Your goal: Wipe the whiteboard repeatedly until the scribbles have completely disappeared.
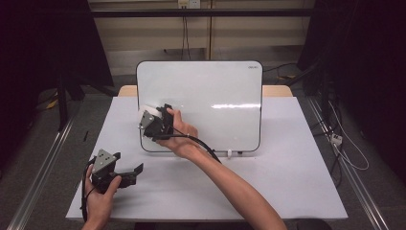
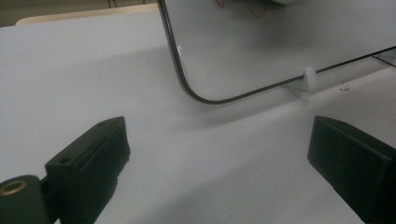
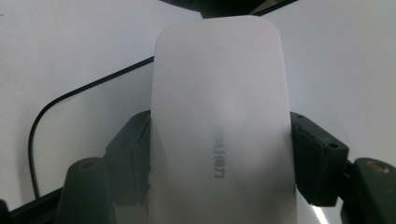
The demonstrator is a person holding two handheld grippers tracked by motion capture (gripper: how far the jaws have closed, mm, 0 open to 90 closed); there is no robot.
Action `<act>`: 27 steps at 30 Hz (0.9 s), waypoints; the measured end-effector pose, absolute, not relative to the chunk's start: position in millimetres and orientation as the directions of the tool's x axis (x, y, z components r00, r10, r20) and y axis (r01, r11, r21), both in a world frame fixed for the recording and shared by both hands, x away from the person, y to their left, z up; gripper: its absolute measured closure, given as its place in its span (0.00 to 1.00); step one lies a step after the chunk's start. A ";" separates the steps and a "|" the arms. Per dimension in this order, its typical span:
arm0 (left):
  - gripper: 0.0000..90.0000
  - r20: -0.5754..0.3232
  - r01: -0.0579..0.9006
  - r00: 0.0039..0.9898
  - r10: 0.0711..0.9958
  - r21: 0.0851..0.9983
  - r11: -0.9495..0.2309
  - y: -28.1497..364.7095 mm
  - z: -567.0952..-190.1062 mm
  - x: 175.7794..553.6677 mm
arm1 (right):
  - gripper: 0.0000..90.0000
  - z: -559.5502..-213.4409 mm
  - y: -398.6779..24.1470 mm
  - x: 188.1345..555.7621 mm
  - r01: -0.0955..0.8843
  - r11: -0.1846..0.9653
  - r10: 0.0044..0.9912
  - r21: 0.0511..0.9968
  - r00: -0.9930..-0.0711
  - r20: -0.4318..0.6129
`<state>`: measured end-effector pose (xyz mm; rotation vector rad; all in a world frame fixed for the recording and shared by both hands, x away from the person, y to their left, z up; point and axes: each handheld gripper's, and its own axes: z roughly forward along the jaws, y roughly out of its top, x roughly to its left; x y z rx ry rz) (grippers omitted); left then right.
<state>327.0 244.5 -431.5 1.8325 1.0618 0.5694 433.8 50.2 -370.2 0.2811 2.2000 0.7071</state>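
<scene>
The right tool [image 1: 149,115] is clenched on a white eraser [image 3: 223,126], gripping it across its long sides and holding it against the upper left part of the whiteboard [image 1: 215,91], which stands propped on the desk [image 1: 287,167]. The eraser looks like a light, stiff plastic block with smooth, rounded sides, so it will probably slip if pinched near an end; the middle of its flanks, where the jaws sit, seems the safest hold. The board itself looks thin and likely to rock if pushed hard. The left tool [image 1: 129,175] rests low on the desk in front of the board's left corner, its jaws wide apart with nothing between them. The right gripper view shows faint lettering on the eraser's back, too small for the high view; the left gripper view shows a small white clip [image 2: 308,79] at the board's lower edge and traces of red marks [image 2: 252,7] near its top.
</scene>
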 end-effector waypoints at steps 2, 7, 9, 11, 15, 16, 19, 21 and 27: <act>0.06 -0.050 0.430 0.523 0.851 0.877 -0.212 244.5 -431.7 327.3 | 0.34 -373.0 49.7 430.9 -0.033 0.822 0.405 0.568 -0.667 -0.625; 0.06 -0.048 0.431 0.524 0.850 0.877 -0.215 244.2 -431.4 326.8 | 0.34 -373.7 47.9 429.5 -0.043 0.821 0.404 0.569 -0.661 -0.633; 0.06 -0.048 0.432 0.522 0.852 0.876 -0.215 245.4 -431.5 326.8 | 0.34 -372.8 47.5 430.2 -0.041 0.819 0.403 0.572 -0.667 -0.626; 0.06 -0.053 0.434 0.520 0.853 0.876 -0.210 246.4 -431.9 326.9 | 0.34 -371.6 45.9 431.3 -0.051 0.825 0.392 0.562 -0.664 -0.636; 0.06 -0.051 0.435 0.517 0.854 0.876 -0.211 246.5 -431.7 326.5 | 0.34 -366.2 39.8 434.2 -0.045 0.818 0.413 0.573 -0.647 -0.641; 0.06 -0.049 0.434 0.517 0.855 0.876 -0.212 246.2 -431.7 326.5 | 0.34 -364.2 37.5 435.6 -0.038 0.815 0.420 0.578 -0.648 -0.636; 0.06 -0.048 0.434 0.520 0.853 0.875 -0.215 245.7 -431.6 326.8 | 0.35 -358.7 31.6 439.1 -0.011 0.799 0.459 0.601 -0.634 -0.622; 0.06 -0.048 0.434 0.519 0.853 0.875 -0.214 245.7 -431.5 326.8 | 0.35 -354.8 28.2 442.3 -0.004 0.793 0.471 0.609 -0.629 -0.618; 0.06 -0.052 0.435 0.517 0.855 0.875 -0.210 246.6 -431.8 326.6 | 0.35 -342.5 22.0 452.3 0.017 0.773 0.510 0.634 -0.610 -0.606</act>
